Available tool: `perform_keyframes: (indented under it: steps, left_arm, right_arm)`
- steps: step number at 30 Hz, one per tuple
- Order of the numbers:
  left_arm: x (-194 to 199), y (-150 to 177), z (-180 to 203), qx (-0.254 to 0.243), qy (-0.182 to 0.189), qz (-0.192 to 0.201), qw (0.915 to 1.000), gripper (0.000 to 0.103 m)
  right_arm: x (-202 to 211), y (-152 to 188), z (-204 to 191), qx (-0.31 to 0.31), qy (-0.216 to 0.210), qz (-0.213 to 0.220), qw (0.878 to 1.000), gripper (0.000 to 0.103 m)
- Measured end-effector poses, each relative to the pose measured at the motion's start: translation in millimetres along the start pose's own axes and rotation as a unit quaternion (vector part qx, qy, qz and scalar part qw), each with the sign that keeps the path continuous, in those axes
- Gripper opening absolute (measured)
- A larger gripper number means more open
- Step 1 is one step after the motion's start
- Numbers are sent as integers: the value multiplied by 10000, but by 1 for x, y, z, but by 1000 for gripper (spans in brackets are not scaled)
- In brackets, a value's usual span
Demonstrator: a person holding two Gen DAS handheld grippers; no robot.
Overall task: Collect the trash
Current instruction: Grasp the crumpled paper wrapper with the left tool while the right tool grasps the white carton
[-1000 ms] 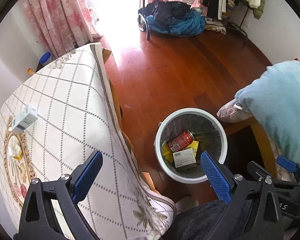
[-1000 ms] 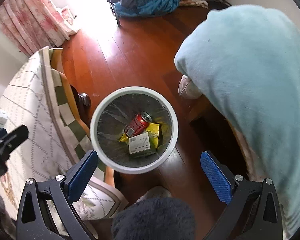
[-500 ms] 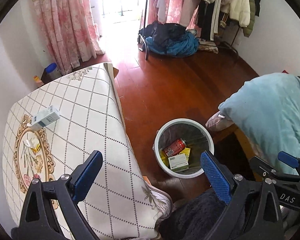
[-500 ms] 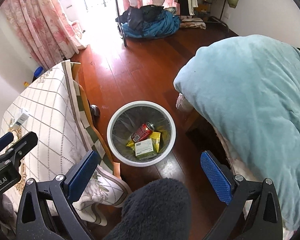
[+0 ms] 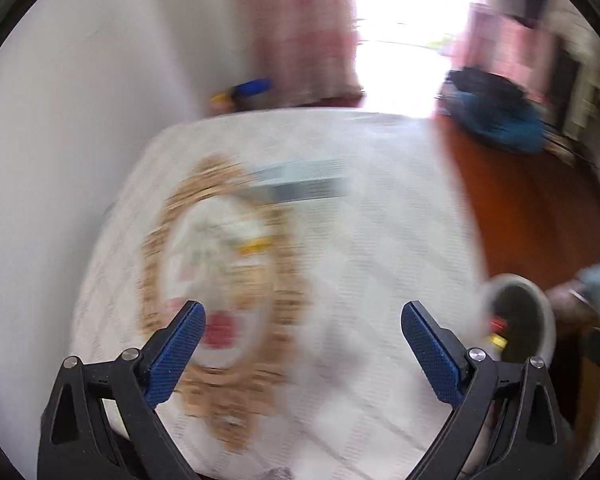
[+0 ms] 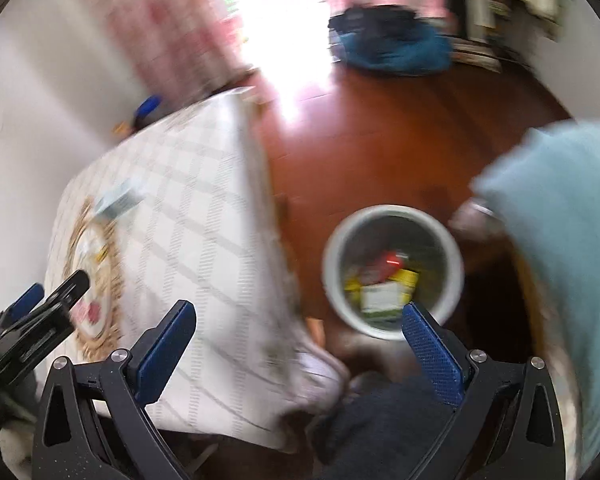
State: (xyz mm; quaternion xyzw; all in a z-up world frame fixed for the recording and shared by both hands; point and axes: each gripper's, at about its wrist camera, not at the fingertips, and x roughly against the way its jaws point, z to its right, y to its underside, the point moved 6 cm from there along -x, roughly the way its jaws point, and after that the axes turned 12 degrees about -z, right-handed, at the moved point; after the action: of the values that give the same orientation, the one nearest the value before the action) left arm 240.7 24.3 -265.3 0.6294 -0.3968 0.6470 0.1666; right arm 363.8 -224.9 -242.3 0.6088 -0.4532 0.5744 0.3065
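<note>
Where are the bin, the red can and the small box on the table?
bin [image 6: 334, 280]: right wrist view, left rim.
red can [image 6: 384, 266]: right wrist view, its side, inside the bin.
small box [image 6: 118, 200]: right wrist view, blurred top face.

No lettering can be read on anything; both views are smeared by blur.

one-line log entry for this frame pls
left gripper: open, empty, over table | right gripper: open, empty | trash bin: on floor, holds trash | box: on table
</note>
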Motion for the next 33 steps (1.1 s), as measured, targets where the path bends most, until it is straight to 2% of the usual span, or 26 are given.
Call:
perform_keyframes:
  steps: [3,5,7,9,10,11,13,18,20,22,24,26,29,30,32,33]
  left_arm:
    - [-40,-2,-64,635,-515,-226,9964,100]
    - [-64,2,-97,975,-642,-432,9922,100]
    - [-86,4,-121,1245,-547,-661,9885,100]
    - [-102,4,-134,1416,-416,-839,9855,100]
    - [-107,4,-137,1448,-361,-884,9848,100]
    - [-114,3,-142,1493,-258,-919,9842,100]
    - [-118,1,-143,1516,-200,-958,9836,100]
    - [-132,-7,-147,1384,-141,-1061,9846,100]
    - [-133,-8,-152,1373,-164,-1070,9846,100]
    - [-134,-7,-156,1379,-141,-1099,9842,100]
    - [-134,-6,-160,1399,-141,-1103,9839,100]
    - [-132,-3,-163,1407,-163,-1113,9836,100]
    - [-127,-1,-164,1419,-89,-1093,9838,100]
    - [-126,-5,-163,1416,-40,-1071,9841,100]
    - [-116,-9,-153,1382,182,-971,9855,100]
    - [-112,-11,-147,1370,296,-923,9858,100]
  right_arm:
    - [-30,-33,-79,953,-57,-238,9951,103]
    - [-45,-50,-119,1457,-5,-300,9889,103]
    - [-65,-73,-171,2109,184,-353,9767,103]
    - [-87,-94,-219,2699,423,-366,9613,100]
    - [-98,-103,-239,2956,552,-403,9529,92]
    - [-108,-110,-256,3152,650,-454,9457,80]
    - [-128,-121,-288,3585,835,-565,9281,72]
    - [-171,-137,-347,4592,1260,-769,8760,72]
    - [-189,-138,-363,4984,1568,-820,8487,72]
    - [-202,-141,-368,5043,1653,-946,8423,72]
    - [-213,-144,-368,4961,1594,-1153,8457,72]
    - [-216,-148,-366,4747,1480,-1174,8597,62]
    - [-214,-156,-349,4170,1294,-1296,8903,50]
    - [-211,-160,-333,3758,1170,-1434,9080,49]
    - [-205,-163,-308,3210,984,-1498,9300,43]
    - [-199,-164,-284,2743,883,-1463,9463,43]
